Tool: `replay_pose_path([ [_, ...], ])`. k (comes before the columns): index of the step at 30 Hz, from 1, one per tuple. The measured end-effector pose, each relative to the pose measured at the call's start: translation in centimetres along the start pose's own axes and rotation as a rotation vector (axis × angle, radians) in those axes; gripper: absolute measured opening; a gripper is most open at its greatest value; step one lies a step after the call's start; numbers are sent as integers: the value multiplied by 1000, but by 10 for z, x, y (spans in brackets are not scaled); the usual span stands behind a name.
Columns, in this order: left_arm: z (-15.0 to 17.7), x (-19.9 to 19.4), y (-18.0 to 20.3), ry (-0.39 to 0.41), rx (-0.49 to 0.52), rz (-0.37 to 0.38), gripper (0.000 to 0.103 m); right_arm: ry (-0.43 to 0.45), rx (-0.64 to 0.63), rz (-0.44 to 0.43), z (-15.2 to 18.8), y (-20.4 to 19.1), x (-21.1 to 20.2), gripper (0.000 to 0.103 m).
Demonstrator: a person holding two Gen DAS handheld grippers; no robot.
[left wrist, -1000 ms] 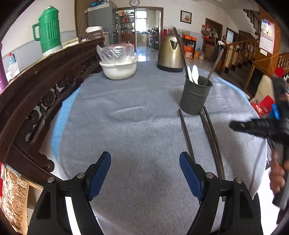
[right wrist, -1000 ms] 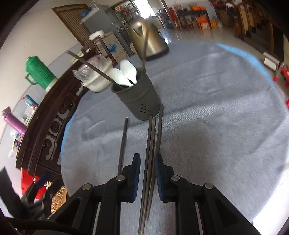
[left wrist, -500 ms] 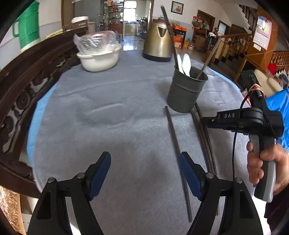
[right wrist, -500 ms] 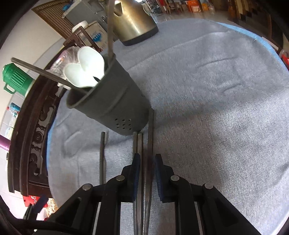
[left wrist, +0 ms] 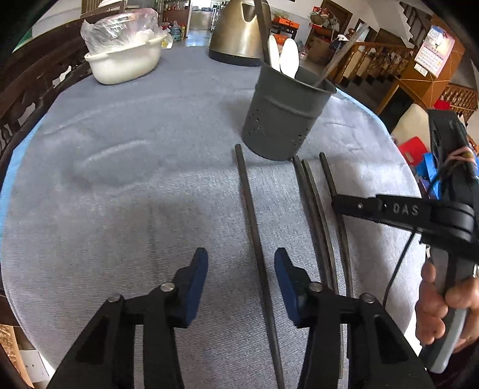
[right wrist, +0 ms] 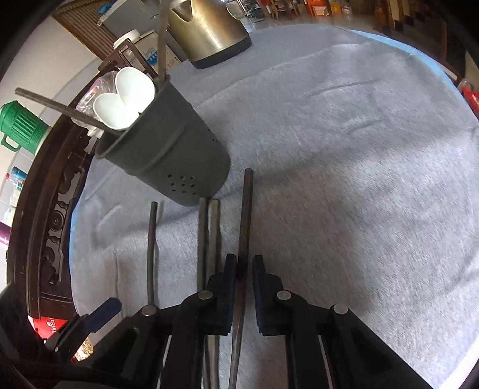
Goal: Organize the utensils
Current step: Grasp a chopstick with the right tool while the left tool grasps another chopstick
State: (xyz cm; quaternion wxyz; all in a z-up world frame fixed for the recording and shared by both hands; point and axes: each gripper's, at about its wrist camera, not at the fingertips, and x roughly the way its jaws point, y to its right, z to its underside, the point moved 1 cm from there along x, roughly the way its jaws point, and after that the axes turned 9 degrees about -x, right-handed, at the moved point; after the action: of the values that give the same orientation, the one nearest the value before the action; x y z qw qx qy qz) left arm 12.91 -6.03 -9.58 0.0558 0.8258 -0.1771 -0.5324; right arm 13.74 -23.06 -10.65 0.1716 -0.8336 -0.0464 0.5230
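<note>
A dark grey utensil holder [left wrist: 284,116] [right wrist: 167,158] stands on the grey cloth with two white spoons [right wrist: 125,98] and dark chopsticks in it. Several dark chopsticks lie on the cloth in front of it. My left gripper [left wrist: 241,270] is open, its pads either side of the leftmost chopstick [left wrist: 254,227]. My right gripper [right wrist: 241,269] straddles the rightmost chopstick [right wrist: 245,215] with a narrow gap; its pads do not clearly press it. A pair of chopsticks [right wrist: 209,233] lies just left of it. The right gripper's body [left wrist: 419,215] shows in the left wrist view.
A brass kettle [left wrist: 239,33] [right wrist: 209,27] stands behind the holder. A white bowl covered in plastic [left wrist: 125,54] sits at the far left. A carved wooden chair back [right wrist: 51,215] borders the table's left edge, with a green jug [right wrist: 21,128] beyond it.
Both grippers moved forward and down toward the chopsticks. The left gripper's jaws narrowed and now straddle the leftmost chopstick. The right gripper shifted onto the rightmost chopstick.
</note>
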Motion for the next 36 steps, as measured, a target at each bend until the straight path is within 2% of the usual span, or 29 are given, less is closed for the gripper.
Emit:
replay_pose_path([
  [3, 1, 7, 1, -21, -6, -24, 33, -15, -3, 5, 6, 1, -3, 11],
  [6, 0, 10, 0, -25, -27, 11, 23, -23, -10, 9, 14, 1, -4, 10],
  [9, 1, 8, 1, -24, -18, 12, 9, -28, -11, 1, 20, -1, -5, 10],
  [18, 3, 7, -15, -76, -74, 52, 8, -41, 3, 10, 2, -3, 4, 11],
  [24, -22, 0, -15, -48, -72, 85, 9, -53, 3, 35, -18, -4, 12, 12],
  [27, -35, 9, -9, -77, -36, 69, 16, -45, 20, 47, -28, -2, 17, 12],
  [32, -41, 28, -14, -123, -66, 77, 16, -31, 3, 61, -40, -2, 22, 11],
  [34, -38, 30, -15, -112, -72, 77, 9, -28, 0, 63, -42, -1, 23, 10],
  [36, -37, 27, -15, -106, -76, 84, 8, -25, -16, 70, -42, -3, 23, 8],
])
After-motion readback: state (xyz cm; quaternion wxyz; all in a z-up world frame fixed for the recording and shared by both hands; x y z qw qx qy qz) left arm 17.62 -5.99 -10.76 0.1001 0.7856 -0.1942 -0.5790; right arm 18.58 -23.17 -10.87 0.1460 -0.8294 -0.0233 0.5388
